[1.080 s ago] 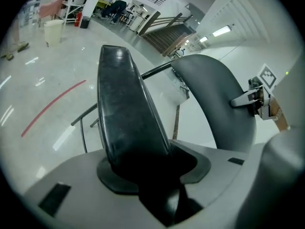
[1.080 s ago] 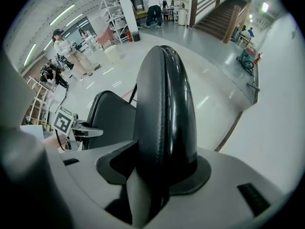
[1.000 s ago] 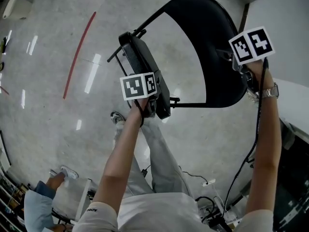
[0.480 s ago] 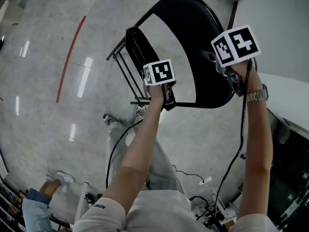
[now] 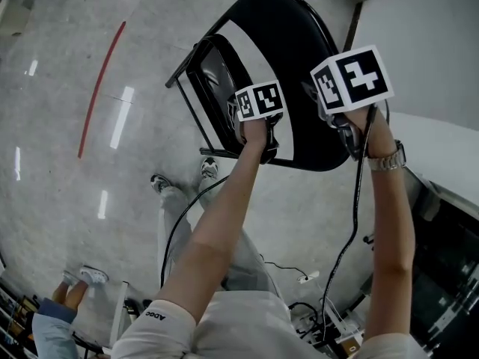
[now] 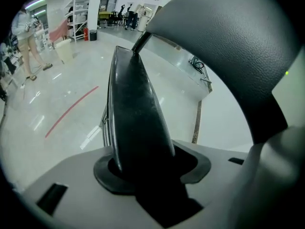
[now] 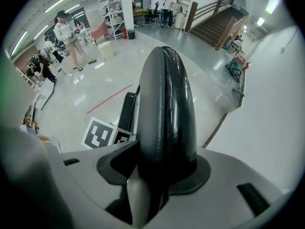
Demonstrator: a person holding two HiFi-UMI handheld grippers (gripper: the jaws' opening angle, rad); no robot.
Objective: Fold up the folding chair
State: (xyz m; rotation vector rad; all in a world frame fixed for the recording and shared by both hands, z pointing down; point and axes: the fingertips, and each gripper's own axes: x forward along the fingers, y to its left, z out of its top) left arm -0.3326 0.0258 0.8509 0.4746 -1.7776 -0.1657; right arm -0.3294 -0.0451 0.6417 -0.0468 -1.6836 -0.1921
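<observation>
A black folding chair stands on the floor below me. My left gripper (image 5: 263,145) is shut on the front edge of its seat (image 5: 213,88). The seat is tipped up on edge, close to the backrest (image 5: 299,43). In the left gripper view the seat edge (image 6: 136,123) fills the space between the jaws of the left gripper (image 6: 143,173), with the backrest (image 6: 238,46) arching over at the upper right. My right gripper (image 5: 350,136) is shut on the backrest's top edge (image 7: 167,104), which runs up out of the right gripper (image 7: 155,175). The chair legs (image 5: 196,122) show at the left.
A red line (image 5: 101,88) crosses the glossy floor at the left. A white wall (image 5: 434,51) rises at the right. Cables (image 5: 299,275) and my own shoes (image 5: 159,183) lie below the chair. People (image 7: 66,32) and shelving stand far off, and stairs (image 7: 214,23) lie beyond.
My left gripper has swung the seat to the right and up toward the backrest, so the gap between seat and back has narrowed. The right gripper has shifted slightly left with the backrest.
</observation>
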